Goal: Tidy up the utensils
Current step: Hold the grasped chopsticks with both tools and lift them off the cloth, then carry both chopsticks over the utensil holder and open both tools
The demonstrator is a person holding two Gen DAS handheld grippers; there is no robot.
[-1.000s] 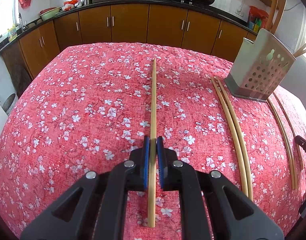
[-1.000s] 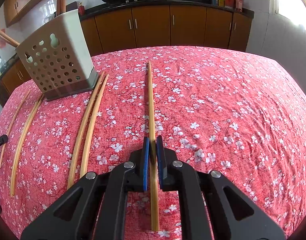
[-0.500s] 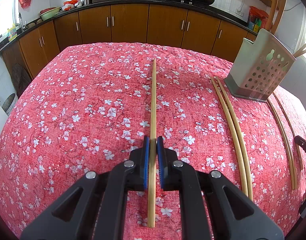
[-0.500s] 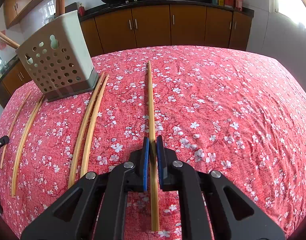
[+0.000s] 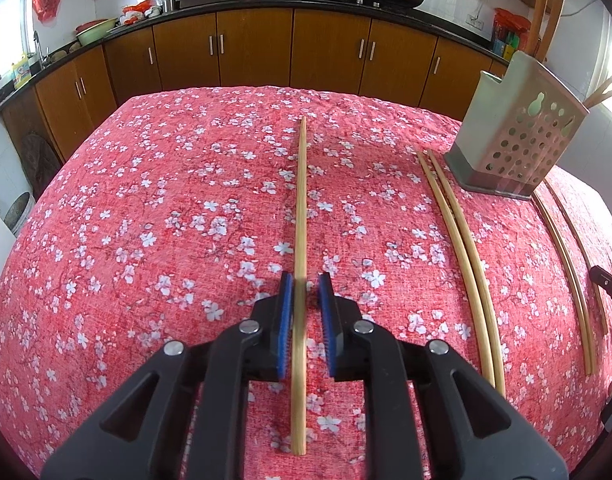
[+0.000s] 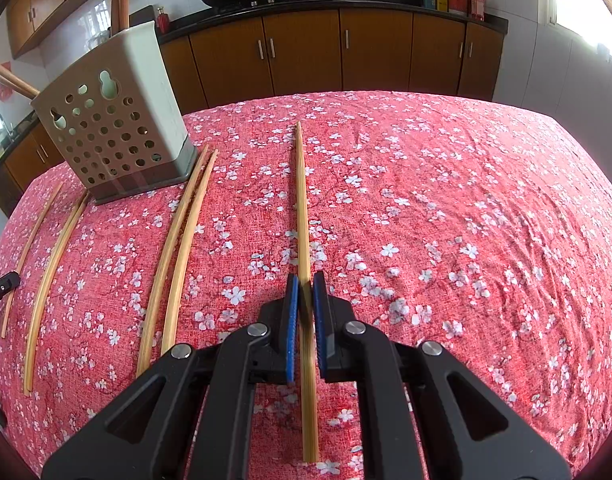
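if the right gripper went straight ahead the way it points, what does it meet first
Only the chopstick lying between the right gripper fingers, then bare tablecloth. The utensil holder sits well left of that line.
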